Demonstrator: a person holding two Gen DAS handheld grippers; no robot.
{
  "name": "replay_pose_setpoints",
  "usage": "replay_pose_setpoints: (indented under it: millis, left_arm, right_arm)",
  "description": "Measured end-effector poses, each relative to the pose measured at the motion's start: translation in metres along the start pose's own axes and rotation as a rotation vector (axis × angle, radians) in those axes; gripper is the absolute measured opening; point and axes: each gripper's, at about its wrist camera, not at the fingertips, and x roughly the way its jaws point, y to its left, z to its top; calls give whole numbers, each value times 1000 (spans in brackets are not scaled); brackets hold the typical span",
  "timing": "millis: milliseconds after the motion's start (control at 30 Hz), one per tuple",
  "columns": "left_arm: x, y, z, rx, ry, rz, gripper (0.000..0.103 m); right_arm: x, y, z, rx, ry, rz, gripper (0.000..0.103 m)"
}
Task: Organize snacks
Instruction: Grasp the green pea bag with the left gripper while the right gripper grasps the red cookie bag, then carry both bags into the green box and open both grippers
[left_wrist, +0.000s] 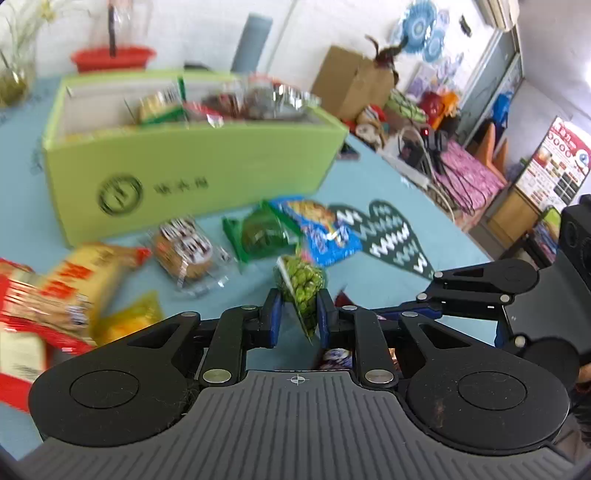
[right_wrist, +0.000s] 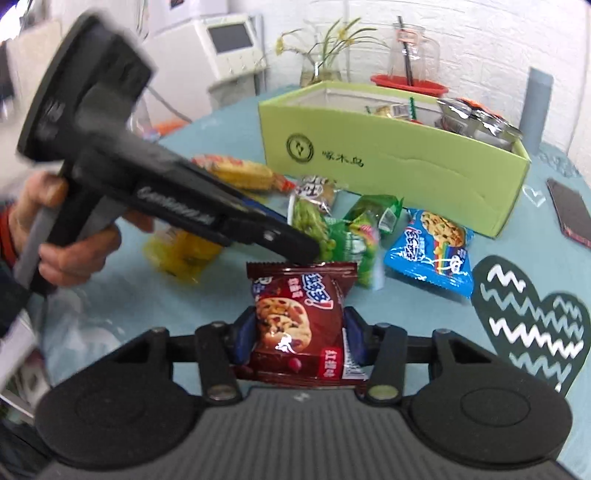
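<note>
gripping upright brown cookie packet (right_wrist: 295, 317)

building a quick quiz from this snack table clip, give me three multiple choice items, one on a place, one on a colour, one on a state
1. Where does the blue cookie packet lie?
A. inside the box
B. on the table in front of the box
C. in a gripper

2. What colour is the box?
A. red
B. white
C. light green

3. What is the right gripper doing?
A. closed on the brown cookie packet
B. open over a bare table
C. closed on a phone

Answers:
1 B, the blue packet rests flat on the teal tablecloth, just short of the box's front wall.
2 C, the box's walls are light green with a dark round logo.
3 A, both blue pads press the sides of the brown packet.
</note>
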Motion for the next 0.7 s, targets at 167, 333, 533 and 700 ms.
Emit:
replay_pose_setpoints:
  millis: [167,333,533,700]
  left_arm:
    - [-30,10,21,-41,-78,-39,0]
    - [-34,22,44,-44,-114,15,0]
    - [-12,9,19,66,-63,111,28]
    - [8,7,1,52,15,118,31]
  right_arm:
    - [-14,-17,20,64,-83,46,50]
    - [-18,-40,55,67,-190,3,50]
    - [-8,-51,38,113,-159,0,51]
    - [4,-55,0,203,-93,7,52]
